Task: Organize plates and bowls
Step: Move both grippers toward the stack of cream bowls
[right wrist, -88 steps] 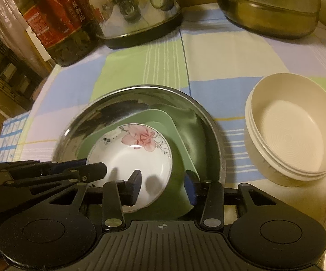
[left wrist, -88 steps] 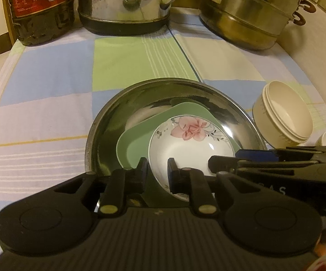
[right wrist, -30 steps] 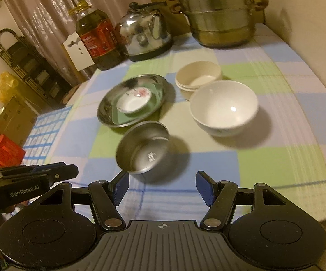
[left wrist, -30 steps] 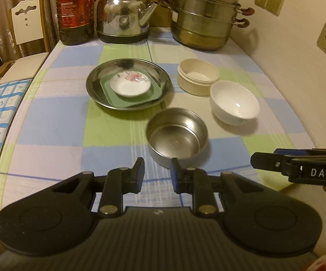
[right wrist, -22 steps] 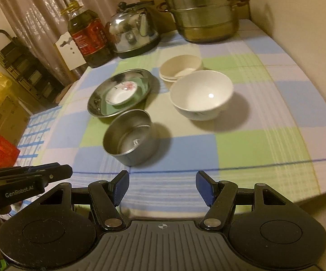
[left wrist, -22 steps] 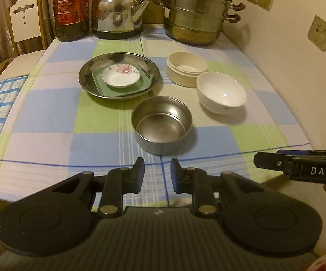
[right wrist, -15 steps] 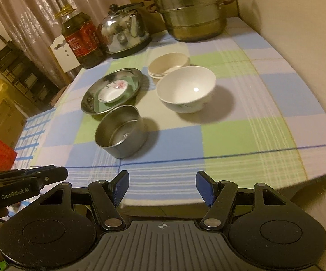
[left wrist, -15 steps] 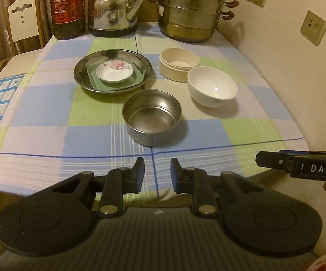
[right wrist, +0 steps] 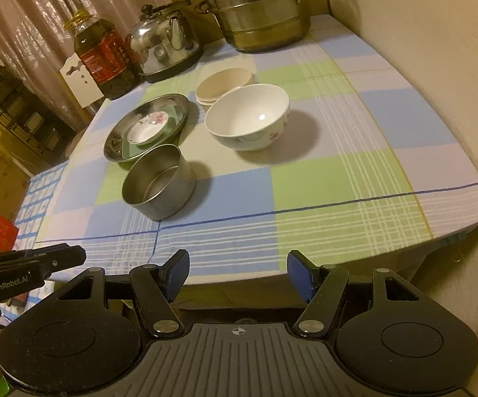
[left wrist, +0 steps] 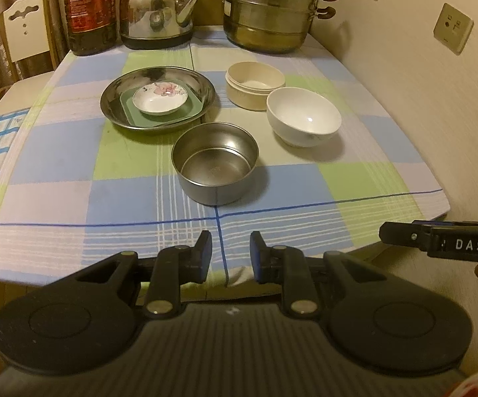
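A small floral dish (left wrist: pixel 159 99) sits on a green square plate (left wrist: pixel 192 110) inside a wide steel plate (left wrist: pixel 116 99), far left on the table. A steel bowl (left wrist: pixel 215 162) stands in front of them. A white bowl (left wrist: pixel 303 120) and stacked cream bowls (left wrist: pixel 255 82) stand to the right. In the right wrist view I see the same steel plate (right wrist: pixel 116 142), steel bowl (right wrist: pixel 157 182), white bowl (right wrist: pixel 247 120) and cream bowls (right wrist: pixel 224 81). My left gripper (left wrist: pixel 230 259) is open and empty, held back over the table's front edge. My right gripper (right wrist: pixel 237 274) is open wide and empty, also off the front edge.
An oil bottle (left wrist: pixel 88 10), a steel kettle (left wrist: pixel 157 10) and a stacked steamer pot (left wrist: pixel 268 10) line the table's back. A wall (left wrist: pixel 420 66) runs along the right side. A white chair (left wrist: pixel 23 33) stands at the far left. The checked tablecloth (left wrist: pixel 106 198) covers the table.
Both grippers have pulled back from the steel plate to beyond the table's front edge. The floral dish stays on the green plate. Both grippers stay open.
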Demonstrator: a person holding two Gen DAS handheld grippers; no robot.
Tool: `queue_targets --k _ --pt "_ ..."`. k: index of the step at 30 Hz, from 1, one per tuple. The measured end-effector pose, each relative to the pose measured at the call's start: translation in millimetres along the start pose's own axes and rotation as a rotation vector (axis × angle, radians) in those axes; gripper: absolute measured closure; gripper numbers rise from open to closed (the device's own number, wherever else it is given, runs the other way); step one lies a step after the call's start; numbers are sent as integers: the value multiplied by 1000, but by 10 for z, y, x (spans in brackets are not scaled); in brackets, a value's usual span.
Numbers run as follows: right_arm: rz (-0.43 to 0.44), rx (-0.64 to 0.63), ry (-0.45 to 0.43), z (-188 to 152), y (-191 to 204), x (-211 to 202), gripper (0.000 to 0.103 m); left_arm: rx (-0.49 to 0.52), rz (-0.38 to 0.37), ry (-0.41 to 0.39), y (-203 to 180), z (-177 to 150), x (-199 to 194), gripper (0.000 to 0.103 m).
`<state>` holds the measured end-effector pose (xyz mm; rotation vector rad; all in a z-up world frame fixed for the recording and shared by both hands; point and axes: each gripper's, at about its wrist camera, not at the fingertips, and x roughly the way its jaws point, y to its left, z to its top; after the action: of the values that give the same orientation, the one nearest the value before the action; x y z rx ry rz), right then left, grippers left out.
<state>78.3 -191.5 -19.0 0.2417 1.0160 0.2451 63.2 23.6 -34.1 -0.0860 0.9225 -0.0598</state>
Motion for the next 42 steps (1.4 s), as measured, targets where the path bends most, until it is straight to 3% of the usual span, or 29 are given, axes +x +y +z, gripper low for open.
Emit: queue_targets --k 17,26,36,42 --pt "-32 36 19 187 241 338 37 48 -61 32 325 366 366 82" --pt "11 29 15 403 420 596 38 63 -73 47 492 600 596 82" --pt "34 41 -45 879 545 877 38 109 -116 23 568 1192 1004 82" --pt "2 55 -96 1262 524 1069 38 136 -142 2 541 1607 1322 82"
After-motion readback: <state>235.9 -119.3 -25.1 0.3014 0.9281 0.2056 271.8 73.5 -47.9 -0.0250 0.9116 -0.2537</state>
